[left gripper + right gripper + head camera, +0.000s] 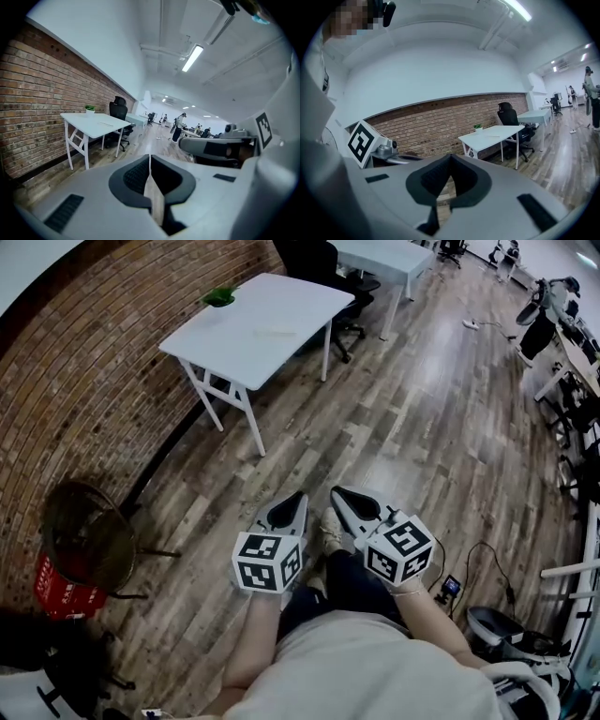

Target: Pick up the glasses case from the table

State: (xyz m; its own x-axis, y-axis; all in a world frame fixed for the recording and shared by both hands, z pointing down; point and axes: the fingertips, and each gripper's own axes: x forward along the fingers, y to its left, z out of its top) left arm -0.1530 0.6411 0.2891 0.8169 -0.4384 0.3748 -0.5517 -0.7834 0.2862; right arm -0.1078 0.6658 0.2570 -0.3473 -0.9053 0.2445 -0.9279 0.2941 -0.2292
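Note:
A white table [258, 324] stands by the brick wall, well ahead of me. On its top lie a small green plant [219, 296] and a pale slim object [275, 332] that may be the glasses case; it is too small to be sure. The left gripper [298, 497] and right gripper [336, 491] are held side by side close to my body, over the wooden floor and far from the table. Both are shut with nothing between the jaws. The left gripper view shows its closed tips [150, 157] and the table [96, 123] beyond. The right gripper view shows closed tips [450, 165] and the table [497, 133].
A black office chair [328, 268] and a second white table [384, 254] stand behind the first. At my left are a dark wire chair [89, 535] and a red crate [61, 592]. Cables and equipment [483, 563] lie on the floor at my right. Wooden floor lies between me and the table.

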